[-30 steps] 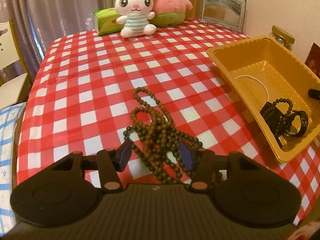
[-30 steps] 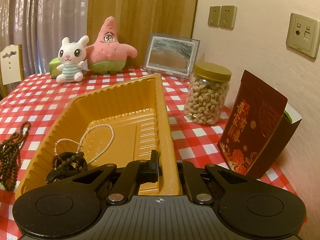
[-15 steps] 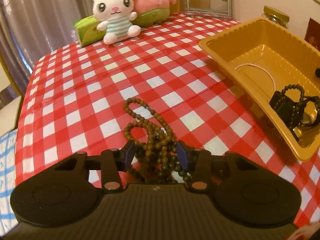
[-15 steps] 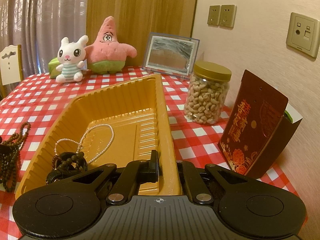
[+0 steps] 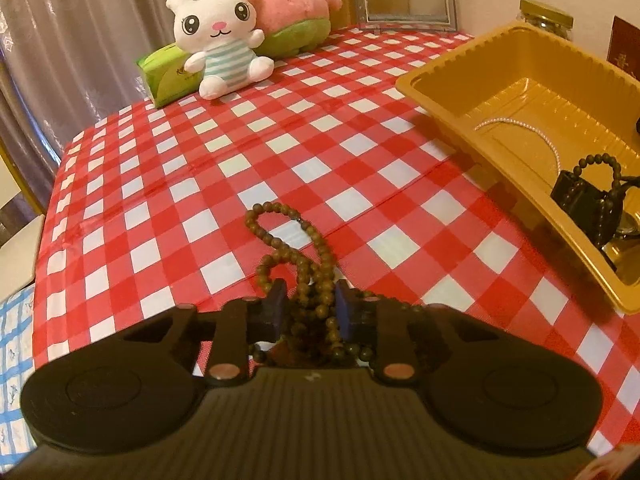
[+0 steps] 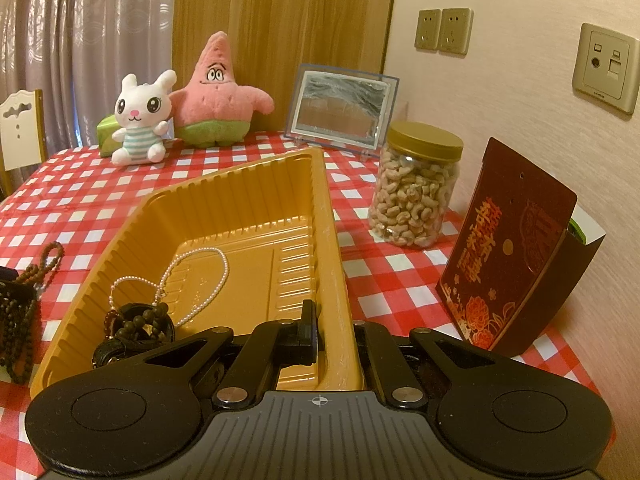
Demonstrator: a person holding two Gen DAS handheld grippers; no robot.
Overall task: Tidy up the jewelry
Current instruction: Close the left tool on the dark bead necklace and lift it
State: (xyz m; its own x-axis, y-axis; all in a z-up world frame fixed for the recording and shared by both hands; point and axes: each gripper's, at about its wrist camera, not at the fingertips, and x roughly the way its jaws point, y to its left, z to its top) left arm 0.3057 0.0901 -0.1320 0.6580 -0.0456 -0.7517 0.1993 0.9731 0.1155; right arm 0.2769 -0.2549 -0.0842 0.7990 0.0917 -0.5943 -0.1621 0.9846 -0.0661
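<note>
A long brown bead necklace [image 5: 296, 248] lies bunched on the red checked tablecloth. My left gripper [image 5: 309, 307] is shut on the bead necklace, its blue pads pressing the strands from both sides; the necklace also shows at the left edge of the right wrist view [image 6: 24, 300]. A yellow tray [image 5: 448, 92] to the right holds a pearl necklace [image 6: 200, 276], a dark bead bracelet [image 6: 144, 318] and a black watch [image 5: 580, 196]. My right gripper [image 6: 334, 332] is shut on the yellow tray's near right wall [image 6: 336, 280].
A white bunny plush [image 5: 218, 40], a pink starfish plush [image 5: 288, 4] and a green tissue pack [image 5: 168, 76] sit at the back. A picture frame [image 6: 342, 110], a cashew jar [image 6: 416, 192] and a dark red box [image 6: 516, 248] stand by the wall.
My left gripper has dropped lower over the bead necklace and its jaws have closed in on the strands. The right gripper and the tray have not moved.
</note>
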